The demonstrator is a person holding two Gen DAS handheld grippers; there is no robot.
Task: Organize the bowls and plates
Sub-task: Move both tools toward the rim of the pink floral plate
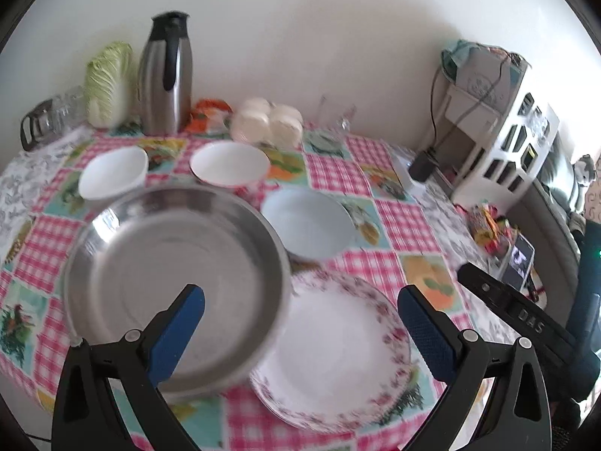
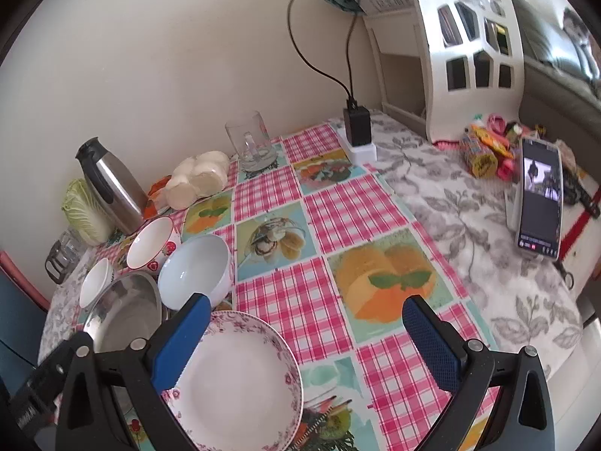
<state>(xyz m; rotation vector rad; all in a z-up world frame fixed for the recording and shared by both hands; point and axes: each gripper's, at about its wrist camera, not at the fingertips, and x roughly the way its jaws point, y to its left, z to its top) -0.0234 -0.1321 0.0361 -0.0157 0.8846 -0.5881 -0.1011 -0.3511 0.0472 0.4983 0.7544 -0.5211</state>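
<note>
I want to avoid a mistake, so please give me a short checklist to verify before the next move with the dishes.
1. Left gripper open and empty: ok.
2. Right gripper open and empty: ok.
3. Metal pan rim overlaps the flowered plate: not ok for lifting the plate.
4. Pale blue bowl empty: ok.
5. Two white bowls empty: ok.
6. Pan fully resting on the table: cannot tell.
</note>
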